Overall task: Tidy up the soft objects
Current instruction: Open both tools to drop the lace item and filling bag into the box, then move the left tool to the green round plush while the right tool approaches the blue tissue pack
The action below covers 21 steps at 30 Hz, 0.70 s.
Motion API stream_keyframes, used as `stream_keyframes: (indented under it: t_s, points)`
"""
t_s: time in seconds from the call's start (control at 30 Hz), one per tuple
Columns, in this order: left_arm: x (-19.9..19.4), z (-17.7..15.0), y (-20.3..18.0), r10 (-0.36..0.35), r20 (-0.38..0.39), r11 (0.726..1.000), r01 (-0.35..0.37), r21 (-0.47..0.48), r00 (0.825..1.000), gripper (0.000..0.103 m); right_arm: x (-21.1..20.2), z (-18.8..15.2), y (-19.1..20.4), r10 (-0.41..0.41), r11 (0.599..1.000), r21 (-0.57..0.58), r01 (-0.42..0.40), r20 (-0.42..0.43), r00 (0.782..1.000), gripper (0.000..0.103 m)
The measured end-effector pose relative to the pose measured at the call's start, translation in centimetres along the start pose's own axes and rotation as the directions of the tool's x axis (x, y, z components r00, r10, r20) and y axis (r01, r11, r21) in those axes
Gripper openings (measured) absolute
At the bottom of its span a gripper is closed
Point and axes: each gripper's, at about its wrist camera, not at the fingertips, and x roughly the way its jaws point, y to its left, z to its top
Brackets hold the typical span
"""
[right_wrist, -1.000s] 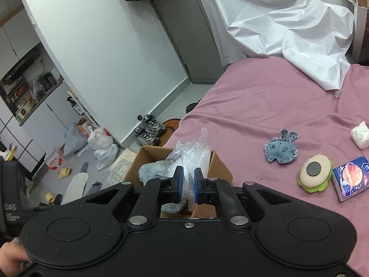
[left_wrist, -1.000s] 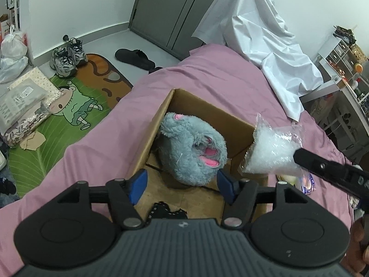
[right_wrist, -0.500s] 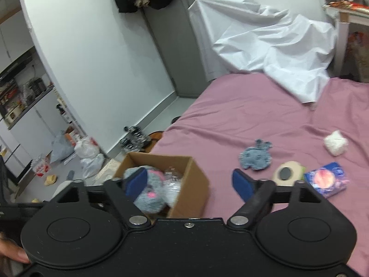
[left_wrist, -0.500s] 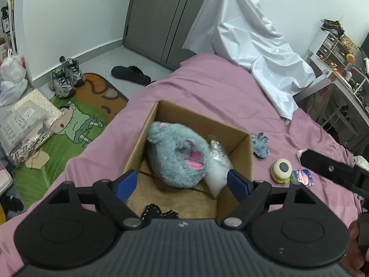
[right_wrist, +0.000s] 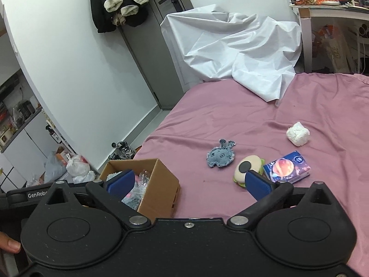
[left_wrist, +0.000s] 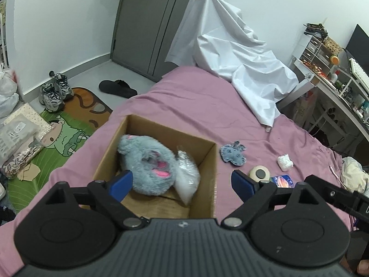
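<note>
Lying inside the cardboard box on the bed, the clear plastic bag now rests against the box's right wall, touching the grey plush toy that fills the left part. A second ago the right tongs were pressed onto that bag above the box; half a second ago they had already let go of it, and now they stand spread wide and empty, pulled back over the bed beside the box. The left tongs are spread wide too, holding nothing, and hover above the near edge of the box; they have risen and backed off since a second ago, so the whole box and more of the bed now show.

Four things lie out on the pink sheet to the right of the box: a flat blue felt animal, a cream and green round cushion toy just beside it, a blue tissue packet touching or nearly touching that toy, and a white crumpled wad farther off. None of them has shifted over the last second. A white sheet drapes over the far end of the bed.
</note>
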Motion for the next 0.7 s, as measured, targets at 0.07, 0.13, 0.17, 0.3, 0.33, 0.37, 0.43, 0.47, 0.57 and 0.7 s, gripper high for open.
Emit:
stream_keyframes:
  t_s: [0.07,0.13,0.17,0.3,0.33,0.37,0.43,0.47,0.57,0.7]
  points:
    - [0.1,0.1,-0.5,-0.01,-0.014,1.0,0.01,0.003,1.0,0.091,-0.4,0.0,-0.4,-0.002,1.0,0.01,0.002,0.0,1.0,0.103]
    - [0.3,0.2,-1.2,-0.032,-0.046,0.999,0.032,0.003,0.998,0.091,-0.9,0.1,-1.1,0.007,0.999,0.043,-0.007,0.001,1.0,0.103]
    - [0.4,0.2,-1.4,-0.043,-0.059,0.999,0.043,0.003,0.997,0.091,-1.1,0.2,-1.4,0.011,0.999,0.052,-0.011,0.004,1.0,0.103]
    - [0.6,0.0,-3.1,-0.063,-0.079,0.997,0.066,0.042,0.995,0.091,-1.9,0.3,-2.5,-0.008,0.999,0.054,0.007,0.015,1.0,0.103]
    - [0.7,-0.1,-3.7,-0.066,-0.082,0.996,0.071,0.061,0.994,0.091,-2.0,0.3,-2.7,-0.012,0.998,0.056,0.011,0.015,1.0,0.103]
    - [0.8,-0.1,-4.1,-0.068,-0.087,0.994,0.075,0.074,0.994,0.091,-2.1,0.3,-3.1,-0.015,0.998,0.059,0.015,0.014,1.0,0.103]
    - [1.1,-0.2,-4.8,-0.077,-0.102,0.992,0.087,0.092,0.992,0.091,-2.2,0.2,-3.6,-0.023,0.997,0.067,0.022,0.012,1.0,0.103]
    - [1.2,-0.2,-5.0,-0.089,-0.106,0.991,0.099,0.095,0.99,0.092,-2.2,0.2,-4.0,-0.028,0.997,0.071,0.027,0.011,1.0,0.103]
    - [1.4,-0.4,-6.1,-0.1,-0.109,0.986,0.113,0.122,0.989,0.096,-2.4,0.0,-4.9,-0.041,0.996,0.079,0.04,0.007,0.999,0.103]
    - [1.9,-0.5,-7.3,-0.102,-0.109,0.982,0.118,0.146,0.989,0.097,-2.1,-0.3,-6.2,-0.047,0.993,0.109,0.048,-0.008,0.999,0.103]
